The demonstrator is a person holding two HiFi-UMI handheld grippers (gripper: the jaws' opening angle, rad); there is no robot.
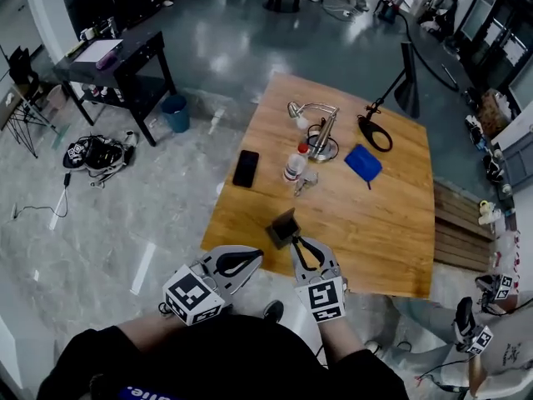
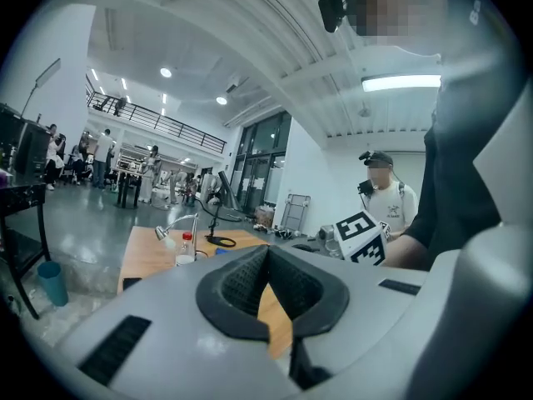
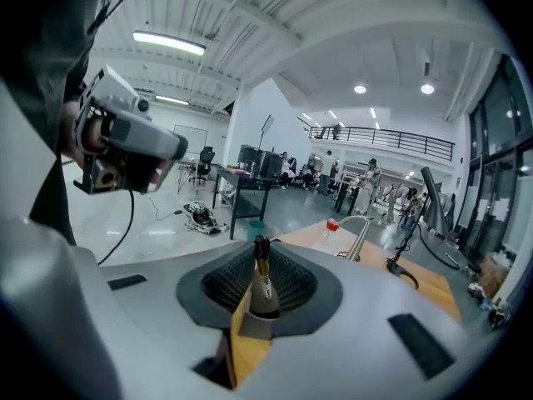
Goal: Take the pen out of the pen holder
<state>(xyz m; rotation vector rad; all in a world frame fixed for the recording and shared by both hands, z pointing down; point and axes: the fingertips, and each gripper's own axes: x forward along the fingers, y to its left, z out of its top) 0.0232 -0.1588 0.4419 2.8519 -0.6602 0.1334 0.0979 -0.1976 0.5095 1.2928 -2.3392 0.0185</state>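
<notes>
A dark grey pen holder [image 1: 283, 226] stands near the front edge of the wooden table [image 1: 375, 223]. Just behind it, toward me, my right gripper [image 1: 298, 243] is shut on a pen. In the right gripper view the pen [image 3: 263, 286] stands upright between the ribbed pads, its dark tip above the jaws, and my right gripper [image 3: 260, 300] is raised over the table. My left gripper [image 1: 250, 257] hangs left of the holder, off the table's front corner. In the left gripper view my left gripper [image 2: 268, 252] has its tips together with nothing between them.
Farther back on the table lie a black phone [image 1: 246, 167], a red-capped bottle [image 1: 293, 163], a chrome desk lamp [image 1: 321, 127], a blue cloth [image 1: 363, 162] and a black lamp [image 1: 391, 98]. A black desk [image 1: 117, 65] and a blue bin [image 1: 176, 112] stand at the left.
</notes>
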